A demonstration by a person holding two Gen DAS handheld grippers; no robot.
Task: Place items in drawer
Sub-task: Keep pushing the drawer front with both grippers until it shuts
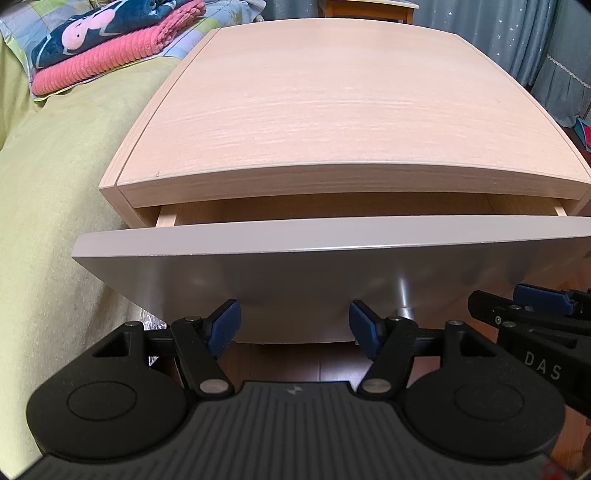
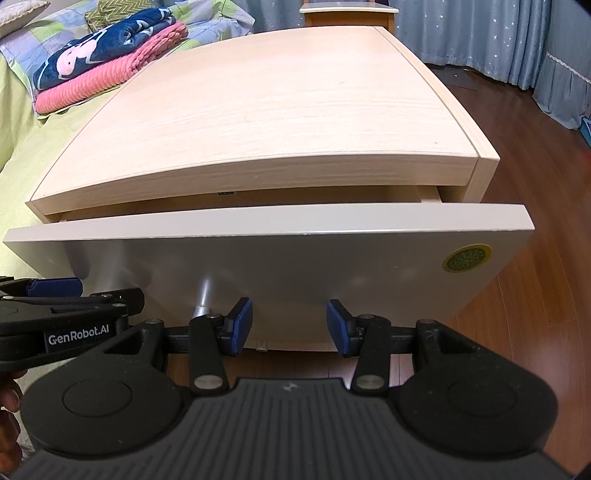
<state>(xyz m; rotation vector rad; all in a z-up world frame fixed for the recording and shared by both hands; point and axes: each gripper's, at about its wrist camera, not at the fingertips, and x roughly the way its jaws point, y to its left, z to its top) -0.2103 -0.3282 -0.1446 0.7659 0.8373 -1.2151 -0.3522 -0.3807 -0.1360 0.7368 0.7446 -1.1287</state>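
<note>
Bedroom floorboards [image 2: 535, 295] of dark red-brown wood run to the right of a pale wood nightstand [image 2: 258, 110], and blue star-dotted curtains [image 2: 480, 33] hang behind it.

From the left wrist camera, the nightstand's drawer [image 1: 332, 266] is pulled partway out, its grey-white front tilted toward the lens and a strip of the wooden inside showing just behind that front. A silver handle [image 1: 402, 295] stands out from the drawer front. The left gripper [image 1: 295, 326] sits low before the drawer front, its blue pads spread wide with nothing between them. To the right of the handle, the right gripper [image 1: 539, 299] enters from the frame edge; its jaw state cannot be told from here. Left of the nightstand lies a bed with a yellow-green cover [image 1: 55, 221], carrying folded blankets [image 1: 110, 40] in pink and navy.

From the right wrist camera, the same drawer front fills the middle, with a round green-and-gold sticker [image 2: 467, 258] near its right end. The right gripper's blue pads are parted and empty, just below the drawer front. The left gripper [image 2: 55, 286] reaches in left of the handle [image 2: 203, 295].
</note>
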